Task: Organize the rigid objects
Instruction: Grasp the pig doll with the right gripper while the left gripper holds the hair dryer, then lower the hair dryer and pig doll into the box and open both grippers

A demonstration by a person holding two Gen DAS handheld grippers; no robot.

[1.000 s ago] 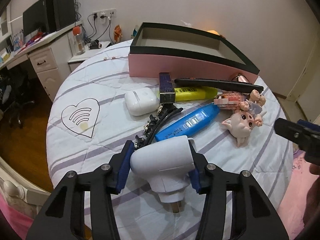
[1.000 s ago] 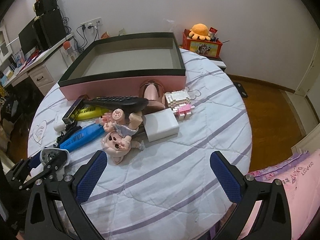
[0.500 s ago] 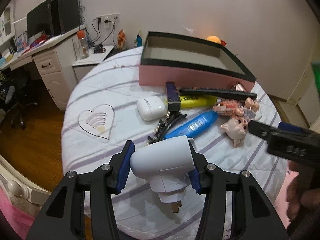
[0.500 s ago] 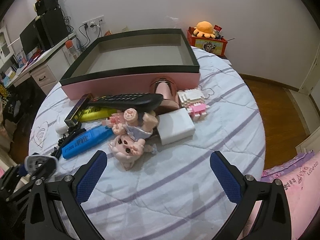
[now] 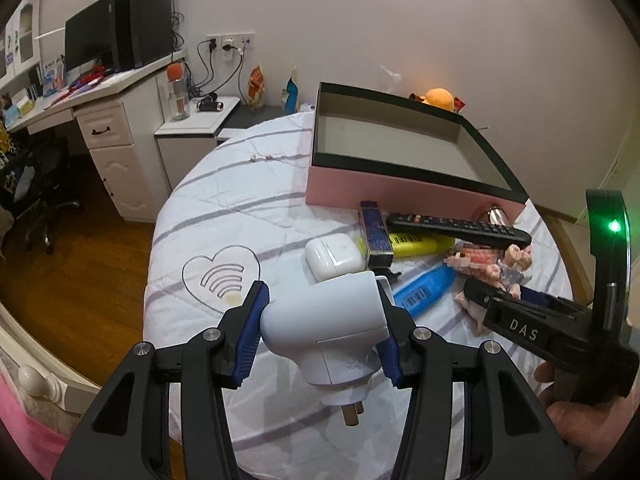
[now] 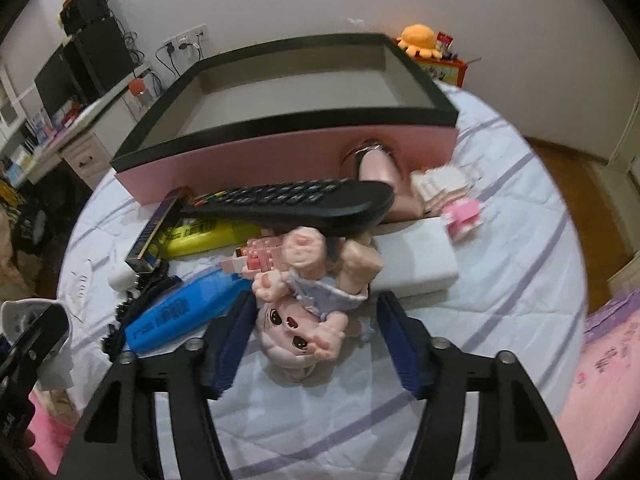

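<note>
My left gripper (image 5: 320, 332) is shut on a white plug adapter (image 5: 340, 304), held above the round table's near edge with its prongs pointing down. In the right wrist view a pink pig doll (image 6: 296, 332) lies on its back between the fingers of my right gripper (image 6: 316, 320). Those jaws are closing; the left pad sits close beside the doll's head and the right pad stands off it. A black remote (image 6: 296, 200) rests across the pile just behind the doll. The pink box with a black rim (image 6: 280, 152) stands empty at the back.
A blue tube (image 6: 176, 312), yellow tube (image 6: 200, 236), dark slim box (image 5: 376, 232), white earbuds case (image 5: 334, 256), white block (image 6: 416, 264) and pink brick toy (image 6: 464, 216) crowd the space before the box. A desk (image 5: 104, 120) stands left of the table; a hand (image 5: 580, 412) grips the right tool.
The right gripper came down and forward over the pig doll and its jaws narrowed around it. The left gripper rose a little with the plug adapter.
</note>
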